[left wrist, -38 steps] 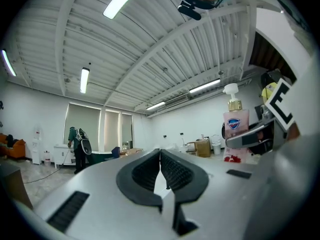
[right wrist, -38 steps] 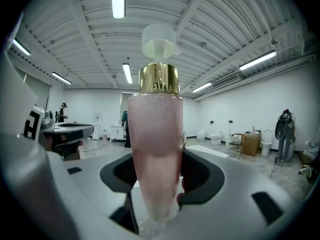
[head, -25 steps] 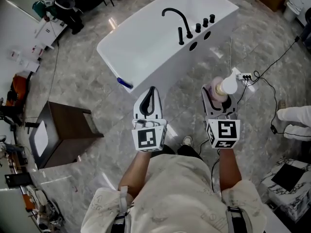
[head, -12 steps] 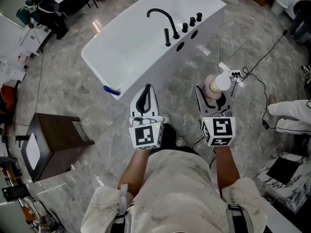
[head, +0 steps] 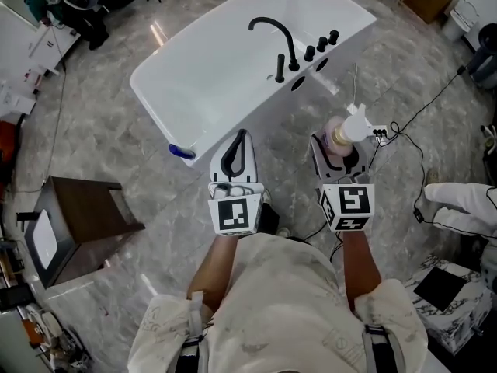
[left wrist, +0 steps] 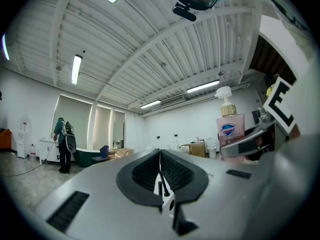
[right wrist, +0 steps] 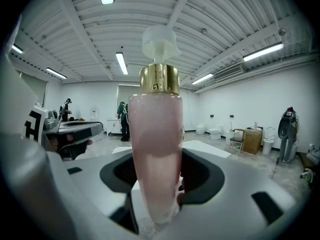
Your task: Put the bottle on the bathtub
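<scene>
The left claw [head: 239,141] is nearest, its jaws pressed together with nothing between them. To its right, the right claw [head: 339,152] is clamped on the pink pump bottle [head: 335,134], held upright above the floor [head: 116,162]. Just beyond stands the white bathtub [head: 147,92], with a black tap [head: 273,33] on its rim.

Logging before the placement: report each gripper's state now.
Left gripper: shut, nothing between the jaws.
Right gripper: shut on the pink pump bottle.
</scene>
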Available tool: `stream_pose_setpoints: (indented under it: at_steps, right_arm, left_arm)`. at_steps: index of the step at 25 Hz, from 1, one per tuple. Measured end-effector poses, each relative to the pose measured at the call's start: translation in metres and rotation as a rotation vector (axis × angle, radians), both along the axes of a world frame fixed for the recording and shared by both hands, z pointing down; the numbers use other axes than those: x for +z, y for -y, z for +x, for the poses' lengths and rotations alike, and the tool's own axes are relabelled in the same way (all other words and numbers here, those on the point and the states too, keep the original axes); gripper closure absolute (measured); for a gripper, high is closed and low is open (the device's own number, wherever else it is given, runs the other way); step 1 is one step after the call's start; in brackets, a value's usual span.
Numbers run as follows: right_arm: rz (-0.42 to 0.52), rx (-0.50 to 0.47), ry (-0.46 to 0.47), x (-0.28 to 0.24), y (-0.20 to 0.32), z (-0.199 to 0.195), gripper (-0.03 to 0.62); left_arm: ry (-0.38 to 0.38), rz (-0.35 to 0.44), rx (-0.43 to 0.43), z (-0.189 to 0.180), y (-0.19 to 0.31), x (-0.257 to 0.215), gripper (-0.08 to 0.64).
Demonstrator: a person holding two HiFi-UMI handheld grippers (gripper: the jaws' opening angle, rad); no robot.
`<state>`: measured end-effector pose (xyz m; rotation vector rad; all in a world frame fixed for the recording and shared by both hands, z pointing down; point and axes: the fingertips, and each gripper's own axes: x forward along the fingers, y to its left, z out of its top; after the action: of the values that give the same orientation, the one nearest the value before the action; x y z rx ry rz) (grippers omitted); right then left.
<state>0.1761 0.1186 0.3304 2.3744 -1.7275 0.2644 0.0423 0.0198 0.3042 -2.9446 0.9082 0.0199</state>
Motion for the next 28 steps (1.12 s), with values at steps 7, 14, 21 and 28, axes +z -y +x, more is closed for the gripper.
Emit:
stream_pose_setpoints:
  at_steps: [7, 14, 21, 28]
  right_arm:
    - [-0.024, -0.01, -0.01, -0.004, 0.071, 0.005, 0.377]
    - [-0.051, -0.014, -0.025, 0.002, 0.135, 0.012, 0.377]
    - [-0.076, -0.01, -0.029, 0.015, 0.183, 0.021, 0.377]
    - [-0.099, -0.021, -0.005, 0.03, 0.214, 0.036, 0.377]
  left_arm:
    - [-0.007, -0.044, -0.017, 0.008, 0.07, 0.004, 0.557]
    - [-0.041, -0.049, -0.016, 0.017, 0.132, 0.007, 0.557]
    - [-0.044, -0.089, -0.029, 0.017, 0.183, 0.028, 0.557]
    - [-0.019, -0.102, -0.032, 0.036, 0.208, 0.035, 0.557]
